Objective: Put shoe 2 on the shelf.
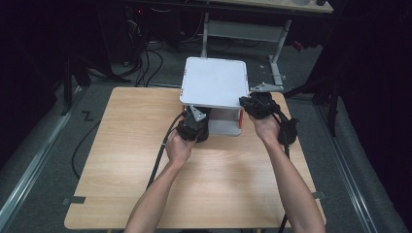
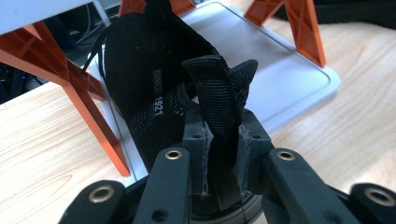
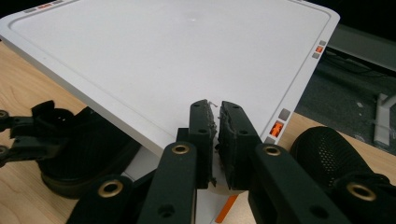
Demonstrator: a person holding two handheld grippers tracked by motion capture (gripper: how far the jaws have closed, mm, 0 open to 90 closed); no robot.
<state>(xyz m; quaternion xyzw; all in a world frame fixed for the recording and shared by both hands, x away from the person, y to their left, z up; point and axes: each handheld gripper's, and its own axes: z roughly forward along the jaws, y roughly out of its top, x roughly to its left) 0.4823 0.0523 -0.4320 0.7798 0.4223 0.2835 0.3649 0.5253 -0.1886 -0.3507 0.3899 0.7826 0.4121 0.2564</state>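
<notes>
Risk sits mostly with the left tongs (image 2: 219,154), which are pinched shut on the tongue flap of a black shoe (image 2: 154,102), so the shoe hangs from soft fabric rather than from its body. In the left gripper view the shoe's toe points in under the top shelf of a small white rack with orange legs (image 2: 93,116), over the rack's lower shelf (image 2: 280,79), and the heel end is nearest the tongs. If the flap slides between the pads, the shoe may drop short, half on the lower shelf and half on the tabletop (image 2: 42,154). The orange leg just beside the shoe could also catch its side and twist it in the grip.

The right tongs (image 3: 215,140) are closed with nothing clearly between them, their tips at the front edge of the top shelf (image 3: 163,60); whether they press on it I cannot tell. A push there could tilt or slide the light rack while the shoe is going in. A second black shoe (image 3: 327,149) lies on the tabletop just right of the rack, close enough for the right hand (image 1: 266,127) to knock it
</notes>
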